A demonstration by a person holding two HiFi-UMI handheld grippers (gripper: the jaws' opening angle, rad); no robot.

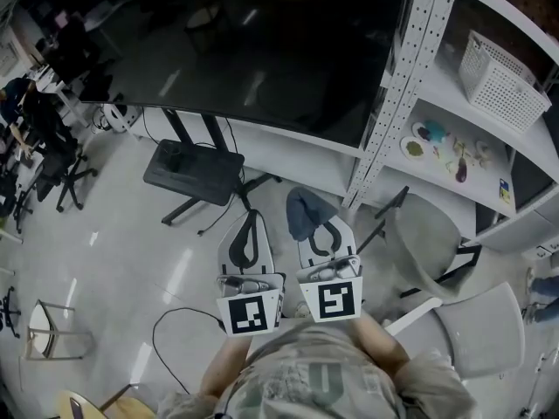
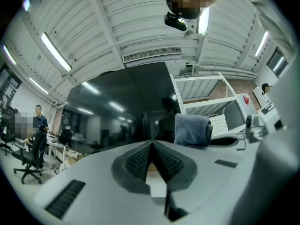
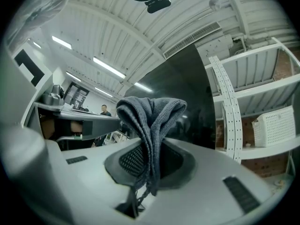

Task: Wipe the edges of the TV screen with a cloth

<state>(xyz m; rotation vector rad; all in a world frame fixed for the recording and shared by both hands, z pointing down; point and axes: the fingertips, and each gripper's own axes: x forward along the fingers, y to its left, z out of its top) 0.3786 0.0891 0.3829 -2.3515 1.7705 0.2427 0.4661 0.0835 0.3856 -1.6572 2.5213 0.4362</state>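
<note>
Head view, screen: We counted one TV screen (image 1: 253, 51), dark, filling the upper middle of the frame. Its lower edge slanted down toward a white shelf rack (image 1: 454, 120) at the right.
Head view, grippers: We counted two, side by side at lower centre. The left gripper (image 1: 251, 215) carried nothing, and the right gripper (image 1: 327, 231) had the one cloth (image 1: 306, 212) bunched at its tip, well apart from the screen.
Head view, basket: We saw one white basket (image 1: 498, 81) on the rack, upper right.
Left gripper view, jaws: The left gripper (image 2: 151, 146) was closed pad to pad with nothing between. The cloth (image 2: 192, 129) showed just right of centre and the TV screen (image 2: 122, 111) behind.
Right gripper view, jaws: The right gripper (image 3: 149, 149) was clamped on the cloth (image 3: 151, 121), a grey fold standing up above the jaws. The TV screen (image 3: 187, 97) lay beyond, right of centre.
Step in hand: We judged this to be the approach, with no wiping yet.
Doing it well: We thought the raised fold should meet the bezel first, with the hard jaws kept off the glass. It should follow one edge at light, even pressure and turn at each corner, while the left gripper stayed clear.
</note>
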